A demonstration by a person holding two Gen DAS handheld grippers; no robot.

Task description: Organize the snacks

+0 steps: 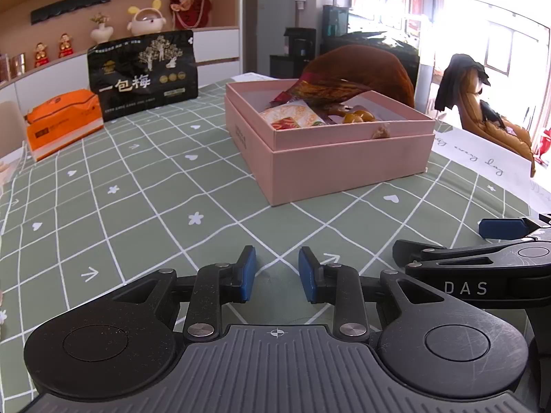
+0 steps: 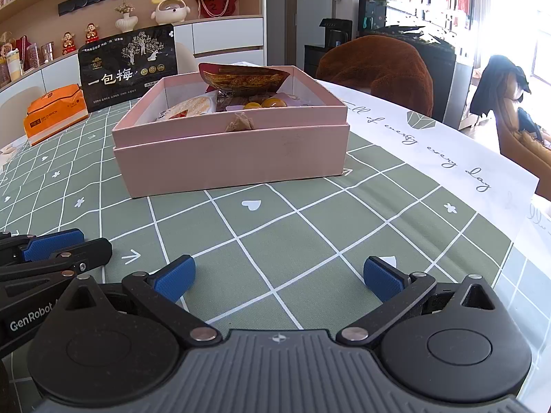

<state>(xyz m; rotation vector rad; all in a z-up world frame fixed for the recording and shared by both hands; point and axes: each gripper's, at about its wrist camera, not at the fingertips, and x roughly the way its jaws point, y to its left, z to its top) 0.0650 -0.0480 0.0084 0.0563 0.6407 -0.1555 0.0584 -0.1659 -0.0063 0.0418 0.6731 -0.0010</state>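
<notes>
A pink box (image 1: 344,163) (image 2: 234,161) stands open on the green checked tablecloth and holds several snacks: a dark red-gold packet (image 1: 327,89) (image 2: 241,77), a pale packet (image 1: 292,117) (image 2: 189,106) and yellow wrapped sweets (image 1: 358,116) (image 2: 265,104). A black plum bag (image 1: 144,72) (image 2: 129,65) stands upright behind it at the left. An orange pack (image 1: 63,122) (image 2: 55,113) lies at the far left. My left gripper (image 1: 277,277) is narrowly open and empty, low over the cloth in front of the box. My right gripper (image 2: 279,277) is wide open and empty, beside the left one.
A white paper mat with script (image 2: 430,137) (image 1: 482,158) lies at the table's right. A brown chair back (image 2: 378,65) stands behind the box. Shelves with figurines (image 2: 79,39) line the back wall. The right gripper's tip (image 1: 502,229) shows in the left wrist view.
</notes>
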